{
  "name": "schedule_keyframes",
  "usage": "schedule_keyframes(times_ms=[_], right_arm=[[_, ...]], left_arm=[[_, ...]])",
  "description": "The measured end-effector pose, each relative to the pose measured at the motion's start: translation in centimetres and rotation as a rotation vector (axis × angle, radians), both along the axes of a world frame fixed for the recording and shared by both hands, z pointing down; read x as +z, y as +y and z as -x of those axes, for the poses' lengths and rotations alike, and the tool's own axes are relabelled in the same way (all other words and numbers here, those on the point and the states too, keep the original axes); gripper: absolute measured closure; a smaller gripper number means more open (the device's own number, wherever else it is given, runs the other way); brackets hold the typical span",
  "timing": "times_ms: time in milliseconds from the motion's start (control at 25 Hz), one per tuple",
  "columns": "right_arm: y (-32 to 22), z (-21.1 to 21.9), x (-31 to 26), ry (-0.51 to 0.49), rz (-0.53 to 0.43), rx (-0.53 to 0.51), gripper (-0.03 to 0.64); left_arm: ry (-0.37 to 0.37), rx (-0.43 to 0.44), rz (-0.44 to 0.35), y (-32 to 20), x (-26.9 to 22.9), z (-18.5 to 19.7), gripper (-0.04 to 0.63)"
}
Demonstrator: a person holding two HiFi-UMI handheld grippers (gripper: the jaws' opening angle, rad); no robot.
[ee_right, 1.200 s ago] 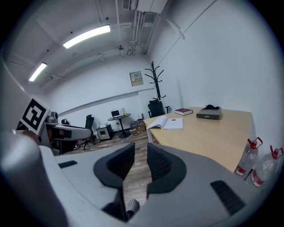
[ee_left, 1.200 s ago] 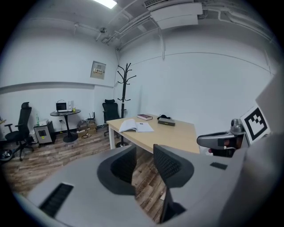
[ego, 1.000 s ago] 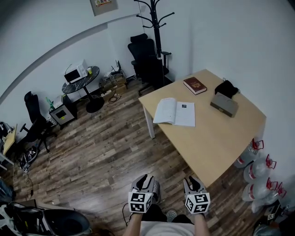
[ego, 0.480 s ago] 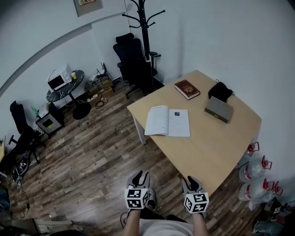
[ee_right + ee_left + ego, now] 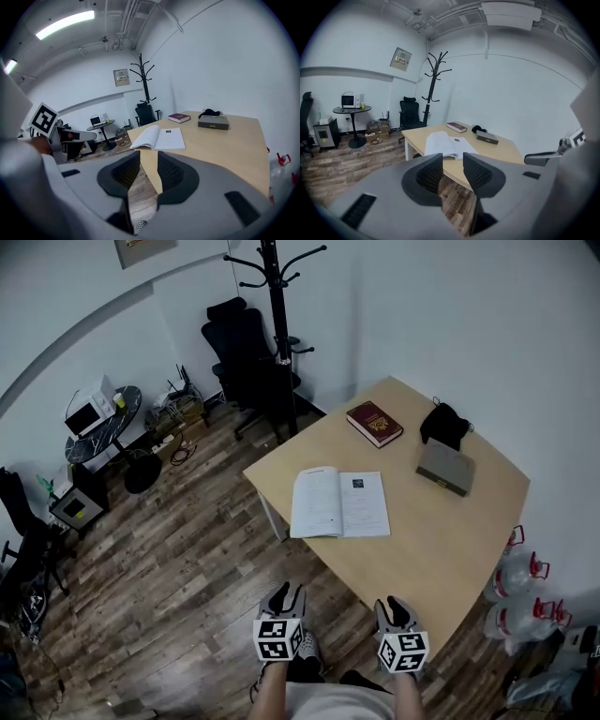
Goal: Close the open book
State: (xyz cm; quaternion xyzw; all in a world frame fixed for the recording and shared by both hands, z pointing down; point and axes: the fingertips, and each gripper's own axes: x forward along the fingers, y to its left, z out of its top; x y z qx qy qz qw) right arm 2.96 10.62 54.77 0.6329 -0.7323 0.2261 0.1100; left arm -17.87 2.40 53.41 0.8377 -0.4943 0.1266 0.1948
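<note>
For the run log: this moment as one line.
open book: flat on table, untouched | left gripper: empty, jaws just opened wider | right gripper: open, empty

The open book (image 5: 339, 503) is matt paper, the table (image 5: 441, 545) smooth wood.

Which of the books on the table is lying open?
The white-paged book nearest the front edge of the table: its pages lie spread flat. The dark red book and the grey book farther back are both shut.
</note>
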Motion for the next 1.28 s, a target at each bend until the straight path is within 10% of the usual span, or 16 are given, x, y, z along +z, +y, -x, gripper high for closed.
schedule_keyframes(times_ms=[760,1280], right_arm=[[-8.1,4.3,2.1,0.01,0.075,0.024,0.492],[-13.3,1.6,2.0,0.005,0.059,-0.059,0.492]], left_arm=[[0.037,-0.002,0.089,-6.3,3.2,6.0,0.443],[0.06,-0.005,0.103,-9.3,2.9,1.5,0.442]])
